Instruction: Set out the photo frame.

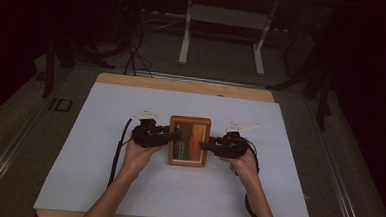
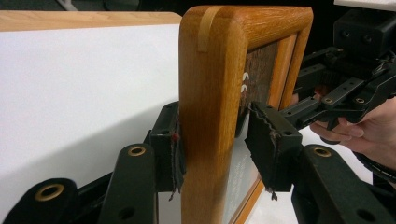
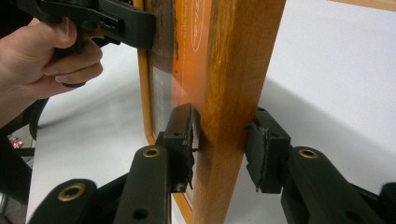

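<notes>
A wooden picture frame [image 1: 189, 141] with an orange picture behind glass hangs just above the middle of the white sheet, picture side up. My left gripper [image 1: 175, 135] is shut on its left edge and my right gripper [image 1: 204, 145] on its right edge. In the left gripper view the frame's wooden edge [image 2: 205, 116] stands between the pads of my left gripper [image 2: 217, 149], one on the back, one on the front rim. In the right gripper view my right gripper [image 3: 224, 149] clamps the frame [image 3: 233, 88] the same way, and the frame casts a shadow on the sheet.
The white sheet [image 1: 127, 185] covers most of a wooden table [image 1: 182, 84]. Beyond the far edge are a white desk stand [image 1: 185, 38] and floor cables [image 1: 133, 55]. A hand [image 3: 51, 60] holds the other gripper at the frame's far edge.
</notes>
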{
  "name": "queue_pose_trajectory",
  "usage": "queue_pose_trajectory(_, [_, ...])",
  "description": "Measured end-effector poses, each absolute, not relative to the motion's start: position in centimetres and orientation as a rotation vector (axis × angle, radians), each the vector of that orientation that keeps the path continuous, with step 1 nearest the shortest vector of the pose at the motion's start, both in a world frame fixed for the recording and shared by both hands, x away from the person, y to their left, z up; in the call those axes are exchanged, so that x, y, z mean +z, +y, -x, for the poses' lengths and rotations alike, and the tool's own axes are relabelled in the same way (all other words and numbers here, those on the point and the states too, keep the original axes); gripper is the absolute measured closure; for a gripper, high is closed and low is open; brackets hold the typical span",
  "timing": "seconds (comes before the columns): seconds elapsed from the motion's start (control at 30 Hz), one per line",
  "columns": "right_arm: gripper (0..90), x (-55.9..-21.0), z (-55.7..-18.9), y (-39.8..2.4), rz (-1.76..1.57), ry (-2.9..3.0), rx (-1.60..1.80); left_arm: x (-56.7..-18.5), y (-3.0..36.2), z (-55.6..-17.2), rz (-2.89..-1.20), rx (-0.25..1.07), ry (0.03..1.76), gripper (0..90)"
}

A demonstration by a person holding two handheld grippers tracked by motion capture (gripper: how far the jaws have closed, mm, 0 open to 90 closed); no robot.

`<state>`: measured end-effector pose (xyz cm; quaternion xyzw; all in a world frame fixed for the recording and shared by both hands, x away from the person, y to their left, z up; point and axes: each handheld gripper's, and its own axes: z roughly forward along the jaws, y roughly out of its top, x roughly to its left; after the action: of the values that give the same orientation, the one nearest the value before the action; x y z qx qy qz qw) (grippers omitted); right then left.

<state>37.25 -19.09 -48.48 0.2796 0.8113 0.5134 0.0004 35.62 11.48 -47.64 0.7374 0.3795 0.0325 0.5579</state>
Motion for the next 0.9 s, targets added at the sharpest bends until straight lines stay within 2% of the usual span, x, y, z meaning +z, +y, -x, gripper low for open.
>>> queue_pose_trajectory(0.9, [64.2,-49.6,-37.4,-19.6,-0.913,2.546,1.636,-48.2,11.0,-35.9,-1.763,0.076,0.887,57.4])
